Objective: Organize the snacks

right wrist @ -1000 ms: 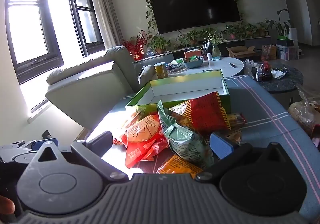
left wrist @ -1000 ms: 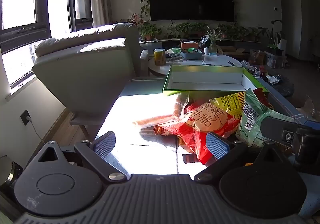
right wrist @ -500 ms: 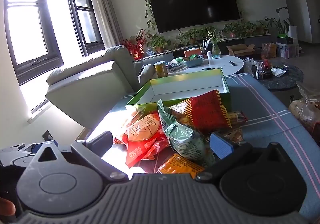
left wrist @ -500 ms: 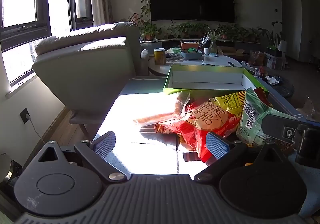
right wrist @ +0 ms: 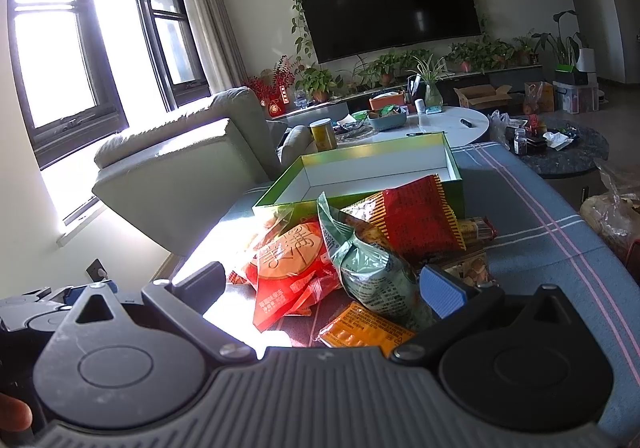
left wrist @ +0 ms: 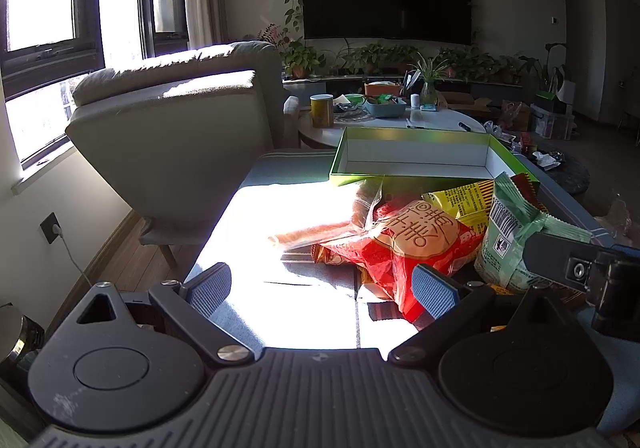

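Tall dark-framed windows (right wrist: 80,48) throw sun past a pale armchair (left wrist: 180,136) onto the blue striped tablecloth (right wrist: 540,216). The left gripper (left wrist: 322,288) is spread wide over the sunlit patch, holding nothing. The snack pile (right wrist: 360,248), red, green and yellow bags, lies just in front of the open green box (right wrist: 372,176), whose white inside is bare. The right gripper (right wrist: 320,284) is spread too, over the near bags. Behind, a wall television (right wrist: 388,4) hangs above potted plants (right wrist: 400,68).
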`<move>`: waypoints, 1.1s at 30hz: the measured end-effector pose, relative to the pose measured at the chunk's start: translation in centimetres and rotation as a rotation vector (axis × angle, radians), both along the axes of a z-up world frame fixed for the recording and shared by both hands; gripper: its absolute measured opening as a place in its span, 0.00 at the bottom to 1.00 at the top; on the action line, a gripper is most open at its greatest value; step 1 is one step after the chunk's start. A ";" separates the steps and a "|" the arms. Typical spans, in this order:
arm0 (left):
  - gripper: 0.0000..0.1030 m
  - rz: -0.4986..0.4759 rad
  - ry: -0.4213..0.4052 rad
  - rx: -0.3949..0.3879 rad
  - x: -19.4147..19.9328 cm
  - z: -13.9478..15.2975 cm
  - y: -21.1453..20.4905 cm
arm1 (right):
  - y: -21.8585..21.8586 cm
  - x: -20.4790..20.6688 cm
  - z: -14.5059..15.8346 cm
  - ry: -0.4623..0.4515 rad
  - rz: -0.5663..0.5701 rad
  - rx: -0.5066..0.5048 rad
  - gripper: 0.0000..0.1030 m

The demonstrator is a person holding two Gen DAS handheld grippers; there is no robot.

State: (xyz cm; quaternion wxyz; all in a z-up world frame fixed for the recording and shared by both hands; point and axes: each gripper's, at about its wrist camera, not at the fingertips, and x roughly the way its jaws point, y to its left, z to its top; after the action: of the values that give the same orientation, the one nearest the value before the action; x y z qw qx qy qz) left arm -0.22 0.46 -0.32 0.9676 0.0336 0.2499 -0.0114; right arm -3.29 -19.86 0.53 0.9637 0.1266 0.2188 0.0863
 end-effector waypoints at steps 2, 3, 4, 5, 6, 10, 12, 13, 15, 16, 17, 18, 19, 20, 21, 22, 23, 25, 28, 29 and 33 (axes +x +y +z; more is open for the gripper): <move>0.94 -0.001 0.003 0.000 0.0 0.0 0.0 | 0.0 0.0 0.0 0.000 0.000 -0.001 1.00; 0.94 -0.001 0.005 -0.001 0.0 -0.1 0.1 | 0.0 0.0 0.0 0.000 -0.001 0.000 1.00; 0.94 -0.001 0.006 0.000 0.0 -0.2 0.1 | 0.1 0.0 0.0 0.000 -0.001 0.001 1.00; 0.94 -0.001 0.007 0.000 0.0 -0.2 0.1 | 0.1 0.0 0.0 0.000 -0.001 -0.001 1.00; 0.94 0.000 0.008 0.000 0.0 -0.3 0.0 | 0.1 0.0 0.0 0.001 -0.001 -0.001 1.00; 0.94 0.000 0.007 0.000 0.0 -0.3 0.0 | 0.1 0.0 -0.1 0.003 0.000 0.002 1.00; 0.94 0.000 0.008 0.000 0.0 -0.3 0.0 | 0.1 0.0 -0.1 0.004 0.002 0.004 1.00; 0.94 0.000 0.009 0.000 0.0 -0.3 0.0 | 0.1 0.0 -0.1 0.004 0.003 0.005 1.00; 0.94 0.000 0.012 0.000 0.0 -0.4 0.0 | 0.1 -0.1 -0.1 0.004 0.003 0.004 1.00; 0.94 0.000 0.013 0.001 0.1 -0.4 0.0 | 0.1 0.0 -0.1 0.005 0.003 0.005 1.00; 0.94 0.001 0.013 0.001 0.1 -0.4 0.0 | 0.1 -0.1 -0.2 0.005 0.003 0.005 1.00; 0.94 0.001 0.013 0.000 0.1 -0.5 0.0 | 0.1 0.0 -0.2 0.006 0.003 0.005 1.00; 0.94 0.000 0.013 0.000 0.1 -0.4 0.0 | 0.1 0.0 -0.2 0.006 0.003 0.005 1.00; 0.94 0.001 0.013 0.000 0.1 -0.5 0.0 | 0.1 0.0 -0.2 0.005 0.003 0.005 1.00; 0.94 0.001 0.013 0.000 0.1 -0.5 0.0 | 0.1 -0.1 -0.2 0.006 0.004 0.005 1.00; 0.94 0.002 0.014 0.000 0.1 -0.5 -0.1 | 0.1 0.0 -0.2 0.005 0.003 0.005 1.00; 0.94 0.002 0.014 0.000 0.0 -0.5 -0.1 | 0.1 0.0 -0.2 0.005 0.003 0.005 1.00; 0.94 0.003 0.015 0.000 0.1 -0.6 -0.1 | 0.1 0.0 -0.2 0.005 0.004 0.005 1.00; 0.94 0.002 0.016 0.000 0.1 -0.6 -0.1 | 0.1 0.0 -0.2 0.006 0.004 0.005 1.00; 0.94 0.003 0.017 0.000 0.1 -0.7 -0.1 | 0.1 0.0 -0.2 0.006 0.004 0.005 1.00; 0.94 0.003 0.021 0.000 0.0 -0.8 0.1 | 0.1 0.0 -0.2 0.007 0.004 0.005 1.00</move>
State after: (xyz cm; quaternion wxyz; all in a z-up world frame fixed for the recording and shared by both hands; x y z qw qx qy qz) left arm -0.20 0.51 -1.11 0.9650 0.0329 0.2602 -0.0101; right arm -3.32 -19.71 0.35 0.9624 0.1288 0.2221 0.0882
